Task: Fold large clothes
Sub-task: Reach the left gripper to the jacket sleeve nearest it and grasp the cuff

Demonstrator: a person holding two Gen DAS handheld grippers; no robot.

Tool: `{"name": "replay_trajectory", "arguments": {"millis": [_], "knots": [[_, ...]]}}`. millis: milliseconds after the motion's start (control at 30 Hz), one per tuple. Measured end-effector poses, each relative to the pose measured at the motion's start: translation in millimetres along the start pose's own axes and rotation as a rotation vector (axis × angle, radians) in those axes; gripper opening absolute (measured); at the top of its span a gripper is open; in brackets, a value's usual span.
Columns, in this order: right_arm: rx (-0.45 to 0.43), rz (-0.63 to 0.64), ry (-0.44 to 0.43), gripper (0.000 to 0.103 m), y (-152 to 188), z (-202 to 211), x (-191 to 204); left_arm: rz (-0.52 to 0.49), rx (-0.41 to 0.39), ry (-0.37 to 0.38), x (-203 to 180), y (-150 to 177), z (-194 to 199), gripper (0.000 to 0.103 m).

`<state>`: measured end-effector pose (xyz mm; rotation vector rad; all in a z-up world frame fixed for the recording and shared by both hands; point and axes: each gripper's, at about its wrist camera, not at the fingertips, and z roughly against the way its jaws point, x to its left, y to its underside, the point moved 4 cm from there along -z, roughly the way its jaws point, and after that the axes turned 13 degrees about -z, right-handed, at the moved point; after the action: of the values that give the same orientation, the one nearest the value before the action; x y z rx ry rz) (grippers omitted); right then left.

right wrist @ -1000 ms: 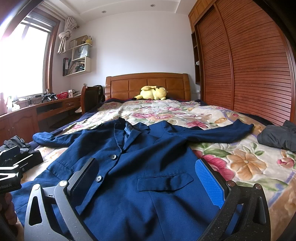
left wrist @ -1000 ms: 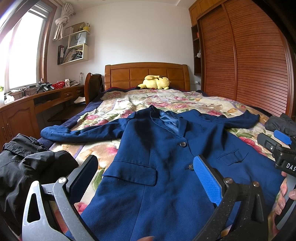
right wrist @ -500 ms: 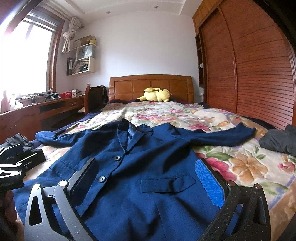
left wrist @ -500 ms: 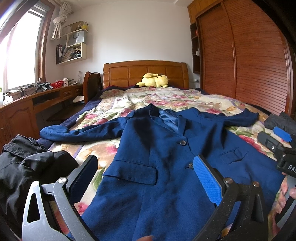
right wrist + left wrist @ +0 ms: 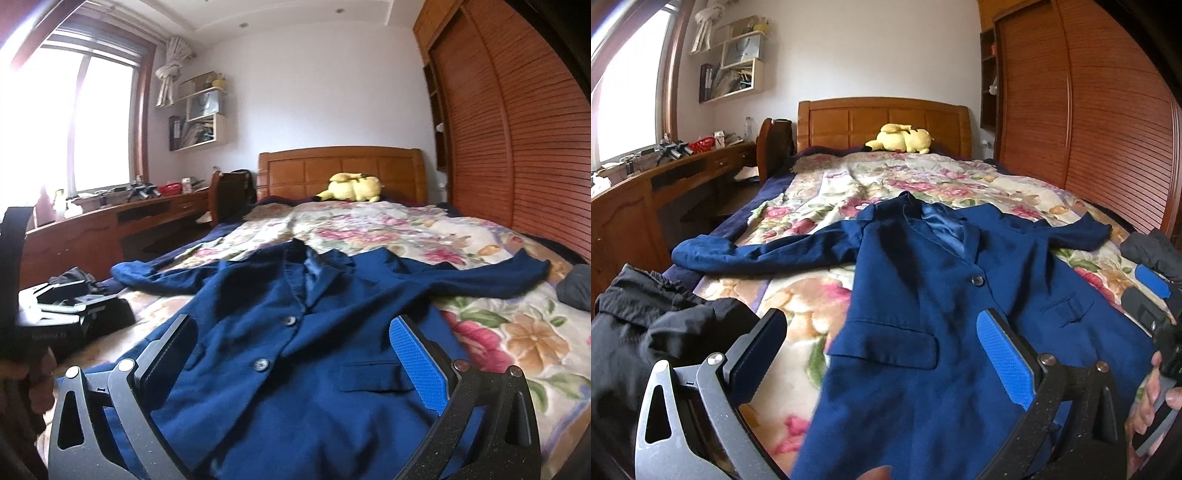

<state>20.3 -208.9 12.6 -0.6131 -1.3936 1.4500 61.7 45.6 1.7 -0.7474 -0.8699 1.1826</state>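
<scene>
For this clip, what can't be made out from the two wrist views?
- Blue jacket hem: both views, hidden behind the open left hand-held gripper and right hand-held gripper and cut by the bottom edge.
- Near jacket fabric: left view, blurred.
- Shelf contents: too small.
- Window: right view, overexposed.

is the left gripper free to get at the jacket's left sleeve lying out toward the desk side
Probably yes. The left gripper is open and empty, the sleeve lies flat on the bedspread uncovered, and the black garment sits beside the path, not across it.
</scene>
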Motion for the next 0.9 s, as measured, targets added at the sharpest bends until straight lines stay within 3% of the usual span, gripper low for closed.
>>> {"name": "replay_trajectory", "arguments": {"millis": [367, 600, 900], "knots": [[0.064, 0.056, -0.063, 0.103, -3, -24, 8, -0.097, 0.103, -0.025, 62, -19, -18, 0.103], [0.145, 0.026, -0.174, 0.103, -30, -48, 16, -0.171, 0.177, -0.049, 97, -30, -35, 0.103], [0.191, 0.04, -0.234, 0.103, -57, -98, 39, -0.192, 0.307, -0.014, 139, -33, -79, 0.093]]}}
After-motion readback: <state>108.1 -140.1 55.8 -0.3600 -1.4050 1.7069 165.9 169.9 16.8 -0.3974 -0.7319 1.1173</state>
